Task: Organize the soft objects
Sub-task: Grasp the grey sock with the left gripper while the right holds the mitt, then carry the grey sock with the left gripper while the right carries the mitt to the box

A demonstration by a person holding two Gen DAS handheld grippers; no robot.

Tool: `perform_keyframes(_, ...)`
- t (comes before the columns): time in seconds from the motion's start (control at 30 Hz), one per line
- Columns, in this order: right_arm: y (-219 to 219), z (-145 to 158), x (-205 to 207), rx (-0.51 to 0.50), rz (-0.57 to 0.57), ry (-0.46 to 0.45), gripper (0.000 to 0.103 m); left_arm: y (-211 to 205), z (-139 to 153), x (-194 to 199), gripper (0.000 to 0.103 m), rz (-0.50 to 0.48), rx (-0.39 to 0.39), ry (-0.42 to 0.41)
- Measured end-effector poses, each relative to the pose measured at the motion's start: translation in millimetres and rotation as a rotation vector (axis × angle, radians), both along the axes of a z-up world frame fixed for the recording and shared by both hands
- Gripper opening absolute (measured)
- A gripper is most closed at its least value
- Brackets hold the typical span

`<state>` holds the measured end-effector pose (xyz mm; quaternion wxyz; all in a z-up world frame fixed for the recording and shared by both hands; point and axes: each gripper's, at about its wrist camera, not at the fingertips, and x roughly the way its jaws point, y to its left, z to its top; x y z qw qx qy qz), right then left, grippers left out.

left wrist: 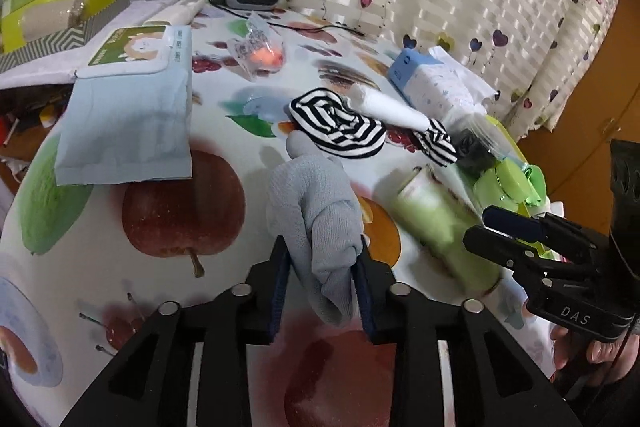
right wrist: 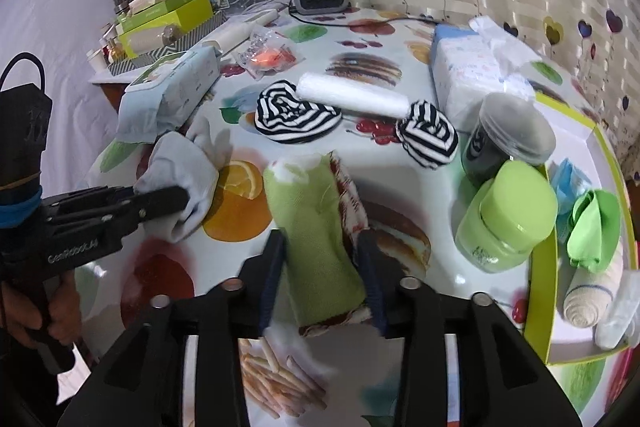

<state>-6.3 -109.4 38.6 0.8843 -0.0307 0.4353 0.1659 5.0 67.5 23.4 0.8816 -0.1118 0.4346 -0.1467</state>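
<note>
Grey sock [left wrist: 316, 223], bunched, clamped between the fingers of the left gripper [left wrist: 322, 281] above the fruit-print tablecloth [left wrist: 168, 291]; green rolled cloth [right wrist: 316, 223] pinched likewise by the right gripper [right wrist: 322, 283], lying on the cloth just left of the green jar [right wrist: 506, 223]. Beyond both, bare tablecloth separates them from two striped bundles [right wrist: 298, 117] [right wrist: 432, 139] with a white roll [right wrist: 352, 97] between; at the right table edge an open green-rimmed box [right wrist: 540, 291] holds further rolled items
</note>
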Motion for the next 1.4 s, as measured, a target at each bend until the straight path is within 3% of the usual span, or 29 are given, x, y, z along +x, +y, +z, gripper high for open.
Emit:
perform_keyframes(0.13, 6.4, 0.0, 2.6, -0.029, 0.033, -0.008, 0.045, 2.1, 4.7, 1.5, 0.046, 0.02, -0.006, -0.021)
perform_keyframes(0.27, 12.3, -9.0, 7.2, -0.05, 0.055, 0.02, 0.045, -1.3, 4.9, 6.3, 0.05, 0.015, -0.006, -0.024)
perform_keyframes(0.43, 13.7, -15.6, 11.6, -0.053, 0.045, 0.042, 0.045, -7.5, -6.7, 12.8, 0.05, 0.027, 0.048, 0.007)
perform_keyframes(0.63, 14.9, -19.0, 8.6, -0.057, 0.053, 0.045, 0.045, -16.5, -8.9, 7.0, 0.03, 0.01, 0.061, -0.01)
perform_keyframes(0.73, 15.6, -19.3, 5.8, -0.037, 0.057, 0.045, 0.034, -21.4, -6.9, 4.8, 0.027, -0.003, 0.061, -0.015)
perform_keyframes(0.9, 5.6, -13.1, 1.0, 0.016, 0.034, 0.028, 0.025, -24.0, 1.1, 0.3, 0.027, -0.015, 0.058, -0.032)
perform_keyframes(0.93, 3.1, -10.7, -0.3, 0.023, 0.028, 0.022, 0.021, -24.7, 2.4, -0.4, 0.026, -0.017, 0.058, -0.036)
perform_keyframes(0.97, 1.0, -8.2, -1.6, 0.026, 0.023, 0.014, 0.009, -25.5, 3.9, -1.2, 0.026, -0.018, 0.059, -0.039)
perform_keyframes(1.0, -0.8, -5.6, -2.6, 0.036, 0.022, 0.009, 0.006, -26.6, 5.8, -2.1, 0.026, -0.02, 0.058, -0.044)
perform_keyframes(1.23, -5.1, -1.8, -6.0, 0.042, 0.017, 0.003, 0.007, -28.9, 9.9, -4.8, 0.027, -0.024, 0.055, -0.047)
perform_keyframes(1.3, -6.4, 2.0, -7.0, 0.044, 0.008, -0.018, 0.011, -28.7, 10.4, -5.9, 0.027, -0.022, 0.057, -0.046)
perform_keyframes(1.4, -7.2, 3.0, -6.0, 0.048, 0.023, -0.02, 0.036, -28.4, 10.9, -6.8, 0.027, -0.021, 0.055, -0.042)
